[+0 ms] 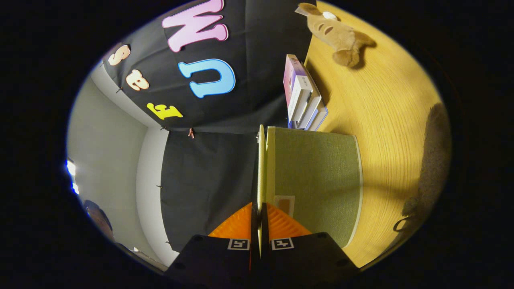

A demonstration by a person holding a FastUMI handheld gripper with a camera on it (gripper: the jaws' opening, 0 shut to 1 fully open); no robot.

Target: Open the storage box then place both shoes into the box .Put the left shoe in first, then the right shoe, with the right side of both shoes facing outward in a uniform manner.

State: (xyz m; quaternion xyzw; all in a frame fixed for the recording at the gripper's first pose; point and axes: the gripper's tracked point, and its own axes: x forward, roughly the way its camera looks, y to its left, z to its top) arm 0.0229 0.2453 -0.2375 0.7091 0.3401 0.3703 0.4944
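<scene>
Camera is rolled on its side: table (385, 120) surface runs up the 3 o'clock half, booth wall takes the 9 o'clock half.

Gripper (260, 218) is closed on the lid (261, 168) of the storage box (317, 180). Lid shows edge-on as a thin pale panel running straight from between the fingers toward 12 o'clock. Both fingers press on it, one each side.

Box body is the green fabric face immediately at 3 o'clock of the lid, touching it along the hinge line or close to it; can't tell how wide the lid is swung.

Beyond the box toward 12–1 o'clock: stack of books (303, 96), then a plush toy (339, 34) further out. Dark grey object (431, 160) at 3–4 o'clock on the table, too blurred to call a shoe.

Step in hand, my read: opening the box, lid mid-lift. No shoes in yet.

Next move needs: swing lid fully back so it stays put, release, then go for the left shoe first, right side facing out.
</scene>
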